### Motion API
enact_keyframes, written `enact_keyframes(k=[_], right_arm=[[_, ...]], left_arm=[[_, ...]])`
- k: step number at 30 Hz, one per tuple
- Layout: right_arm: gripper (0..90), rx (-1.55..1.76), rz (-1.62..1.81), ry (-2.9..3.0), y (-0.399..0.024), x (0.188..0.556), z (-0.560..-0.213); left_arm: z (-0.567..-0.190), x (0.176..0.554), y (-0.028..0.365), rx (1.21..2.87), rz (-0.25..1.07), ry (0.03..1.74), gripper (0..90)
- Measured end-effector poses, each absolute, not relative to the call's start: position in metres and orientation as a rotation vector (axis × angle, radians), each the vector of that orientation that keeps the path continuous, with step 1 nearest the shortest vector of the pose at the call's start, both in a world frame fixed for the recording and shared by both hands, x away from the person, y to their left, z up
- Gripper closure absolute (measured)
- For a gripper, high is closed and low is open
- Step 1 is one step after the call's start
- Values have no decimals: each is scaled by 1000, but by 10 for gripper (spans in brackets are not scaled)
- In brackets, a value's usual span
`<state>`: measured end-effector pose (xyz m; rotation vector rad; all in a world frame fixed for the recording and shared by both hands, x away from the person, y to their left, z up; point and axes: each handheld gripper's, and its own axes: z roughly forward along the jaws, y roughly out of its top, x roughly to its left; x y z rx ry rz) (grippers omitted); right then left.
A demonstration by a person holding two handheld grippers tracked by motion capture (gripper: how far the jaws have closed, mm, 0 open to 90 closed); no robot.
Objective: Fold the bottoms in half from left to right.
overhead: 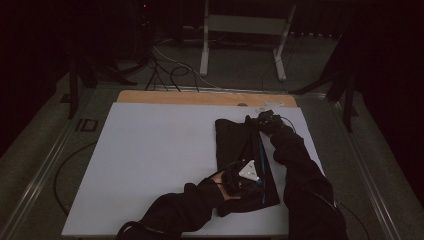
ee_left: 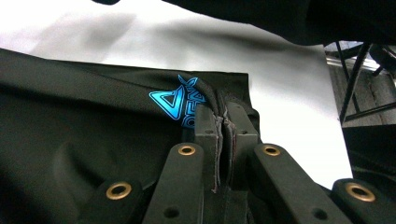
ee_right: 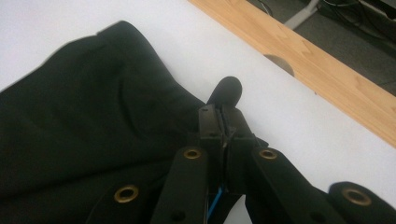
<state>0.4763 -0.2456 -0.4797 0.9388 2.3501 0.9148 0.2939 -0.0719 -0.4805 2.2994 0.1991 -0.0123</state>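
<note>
A black garment (overhead: 235, 145) with a blue logo (ee_left: 180, 100) lies folded on the right half of the white table top (overhead: 150, 160). My left gripper (overhead: 248, 176) is shut on the garment's near edge, and a fold of the cloth (ee_left: 212, 95) is pinched between its jaws right beside the logo. At the far end my right gripper (overhead: 267, 121) is shut on the garment's far corner. A small tab of black cloth (ee_right: 227, 89) sticks out past its closed jaws. A blue line (overhead: 262, 165) runs along the garment between the two grippers.
A wooden strip (overhead: 200, 97) borders the table's far edge. Beyond it stand a white frame (overhead: 245, 30) and loose cables (overhead: 170, 70) on the dark floor. A black stand (ee_left: 355, 79) rises off the table's side. The table's left half is bare white surface.
</note>
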Motion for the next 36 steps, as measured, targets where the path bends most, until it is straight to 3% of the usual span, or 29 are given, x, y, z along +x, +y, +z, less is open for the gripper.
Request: enact_keyframes(k=[10, 16, 19, 31, 33, 36], right_arm=[[841, 976, 906, 2337, -250, 476, -483], [572, 1002, 935, 2312, -254, 470, -480], [496, 1016, 970, 2285, -255, 465, -477], [443, 1033, 1082, 2237, -264, 447, -463], [421, 1026, 1085, 2243, -264, 445, -463], [377, 1040, 1116, 2250, -266, 442, -463]], left_arm=[[-486, 296, -80, 2321, -40, 206, 859], [-489, 294, -86, 2329, -44, 216, 858], [-490, 293, -89, 2333, -42, 216, 858], [-486, 291, -107, 2347, -39, 192, 851], [-486, 292, -108, 2337, -68, 194, 810], [-484, 291, -106, 2319, -78, 189, 652]])
